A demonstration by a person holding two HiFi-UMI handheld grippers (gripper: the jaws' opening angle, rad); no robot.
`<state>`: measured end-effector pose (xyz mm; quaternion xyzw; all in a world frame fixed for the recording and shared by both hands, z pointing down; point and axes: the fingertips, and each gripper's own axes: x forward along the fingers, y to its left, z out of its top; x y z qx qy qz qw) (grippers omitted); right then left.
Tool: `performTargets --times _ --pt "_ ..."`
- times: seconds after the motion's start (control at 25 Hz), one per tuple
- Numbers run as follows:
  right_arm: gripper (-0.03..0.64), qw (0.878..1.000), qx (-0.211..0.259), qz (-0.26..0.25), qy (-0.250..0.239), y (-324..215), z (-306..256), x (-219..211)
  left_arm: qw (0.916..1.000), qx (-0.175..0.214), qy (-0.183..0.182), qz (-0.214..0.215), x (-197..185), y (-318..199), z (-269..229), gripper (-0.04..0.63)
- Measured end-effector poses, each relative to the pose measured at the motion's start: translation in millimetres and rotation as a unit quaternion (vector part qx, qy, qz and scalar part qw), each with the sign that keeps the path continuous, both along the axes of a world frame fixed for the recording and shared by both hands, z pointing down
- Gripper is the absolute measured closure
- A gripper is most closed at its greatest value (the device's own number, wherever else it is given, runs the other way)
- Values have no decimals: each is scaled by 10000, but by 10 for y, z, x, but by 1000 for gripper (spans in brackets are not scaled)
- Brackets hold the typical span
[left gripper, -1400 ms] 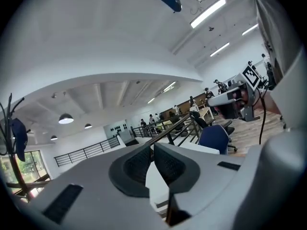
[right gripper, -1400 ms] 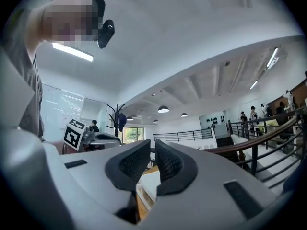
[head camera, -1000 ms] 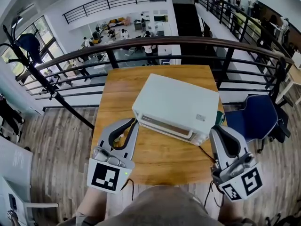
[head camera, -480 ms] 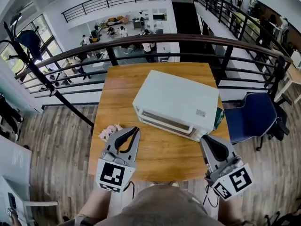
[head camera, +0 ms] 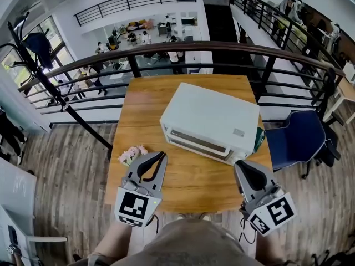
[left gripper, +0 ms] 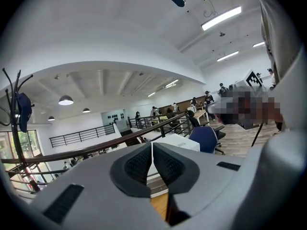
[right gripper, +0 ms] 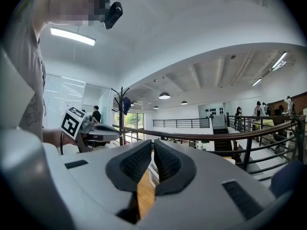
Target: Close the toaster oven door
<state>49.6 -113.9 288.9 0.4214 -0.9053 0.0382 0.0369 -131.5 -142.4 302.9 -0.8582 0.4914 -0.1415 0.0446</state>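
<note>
The white toaster oven (head camera: 211, 118) sits on the wooden table (head camera: 188, 184) with its front turned toward me. Its glass door (head camera: 197, 143) stands upright against the body, handle along the lower front. My left gripper (head camera: 161, 155) hovers over the table's near left part, short of the oven's left front corner, jaws shut and empty. My right gripper (head camera: 239, 165) hangs just off the oven's right front corner, shut with nothing in it. In the left gripper view the pads (left gripper: 144, 162) meet, with the oven (left gripper: 178, 142) beyond them. The right gripper view shows the pads (right gripper: 165, 163) closed.
A small bunch of pink flowers (head camera: 132, 153) lies at the table's left edge beside the left gripper. Something green (head camera: 259, 139) sticks out behind the oven's right side. A blue chair (head camera: 299, 137) stands to the right. A dark railing (head camera: 183, 49) runs behind the table.
Both grippers have drawn back from the oven's front toward me and lowered. The pink flowers, hidden under the left gripper before, now show. The oven has not moved.
</note>
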Motion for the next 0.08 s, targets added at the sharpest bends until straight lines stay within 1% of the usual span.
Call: performTargets --times 0.08 --pt "575 10000 -6 6 16 4 14 -5 10000 0 -4 7 -13 10 6 571"
